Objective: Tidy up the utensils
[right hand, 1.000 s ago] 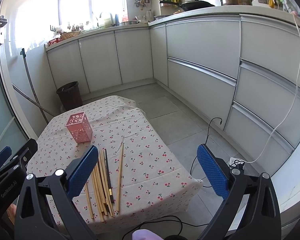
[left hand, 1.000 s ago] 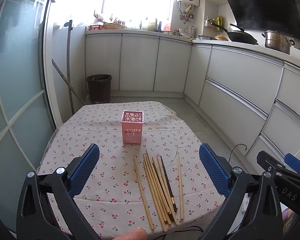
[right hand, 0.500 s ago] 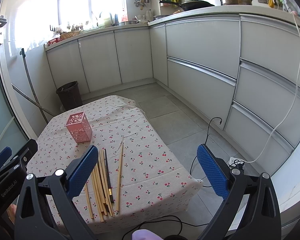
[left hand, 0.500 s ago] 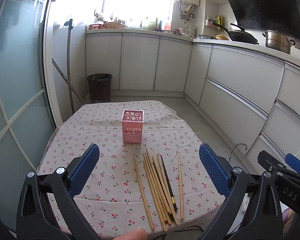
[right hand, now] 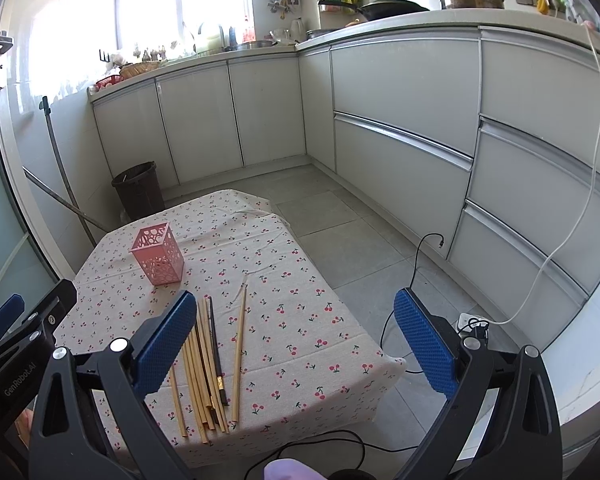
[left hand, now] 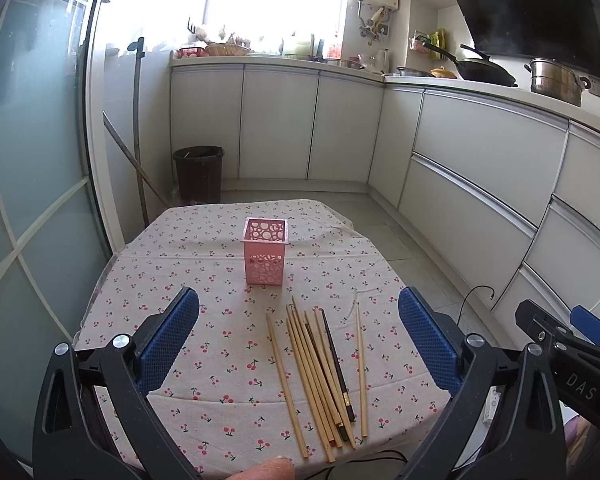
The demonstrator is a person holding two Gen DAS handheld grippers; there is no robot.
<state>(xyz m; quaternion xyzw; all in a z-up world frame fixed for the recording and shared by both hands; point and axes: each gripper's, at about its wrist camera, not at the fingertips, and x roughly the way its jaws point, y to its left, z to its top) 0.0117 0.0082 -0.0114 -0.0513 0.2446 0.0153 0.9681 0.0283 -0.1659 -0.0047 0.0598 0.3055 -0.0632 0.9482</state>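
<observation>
The right gripper's (right hand: pixel 296 336) near-left pad hides part of the chopsticks (right hand: pixel 208 364) — the left gripper (left hand: pixel 300 340) view shows them whole, near the pink holder (left hand: pixel 265 255). Both grippers spread wide, holding nothing.

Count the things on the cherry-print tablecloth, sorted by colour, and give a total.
Light wooden chopsticks: 6
Dark chopsticks: 2
Pink holder: 1
Total: 9 (the sticks in the bundle overlap, so the chopstick counts are a best reading)
</observation>
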